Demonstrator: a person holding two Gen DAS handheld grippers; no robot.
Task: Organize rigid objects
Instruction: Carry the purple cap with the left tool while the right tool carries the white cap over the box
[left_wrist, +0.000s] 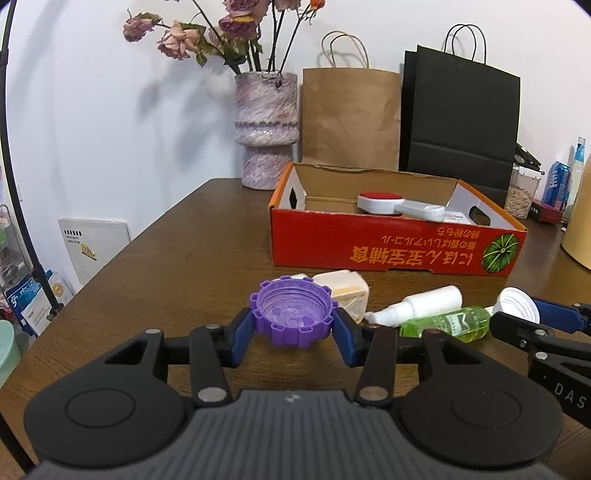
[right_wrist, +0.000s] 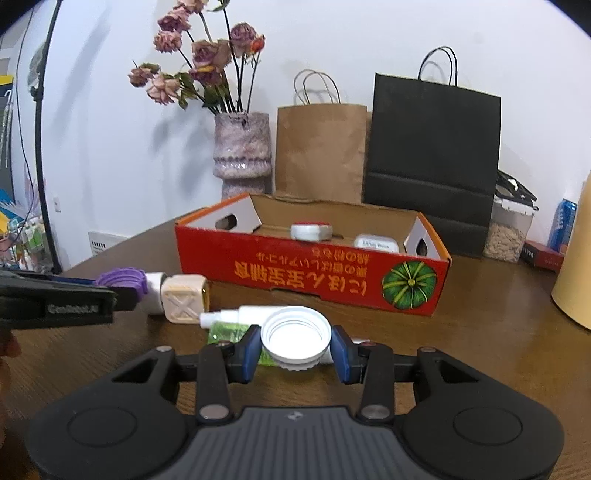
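Observation:
My left gripper (left_wrist: 293, 326) is shut on a purple toothed bottle cap (left_wrist: 293, 312), held open side up just above the brown table (left_wrist: 184, 258). My right gripper (right_wrist: 295, 347) is shut on a white ribbed cap (right_wrist: 295, 336), also open side up. Each gripper shows in the other's view, the left gripper (right_wrist: 123, 290) with the purple cap (right_wrist: 122, 278) and the white cap (left_wrist: 517, 304) at the right edge. Ahead stands the red cardboard box (left_wrist: 369, 251) (right_wrist: 295, 275), holding a white brush with a red pad (left_wrist: 384, 201) and a white case (right_wrist: 376, 243).
On the table between grippers and box lie a beige cube-shaped case (right_wrist: 184, 297), a white spray bottle (left_wrist: 424, 304) and a green bottle (left_wrist: 447, 321). Behind the box stand a flower vase (left_wrist: 266, 129), a brown bag (left_wrist: 351, 118), a black bag (left_wrist: 458, 118) and a jar (right_wrist: 508, 232).

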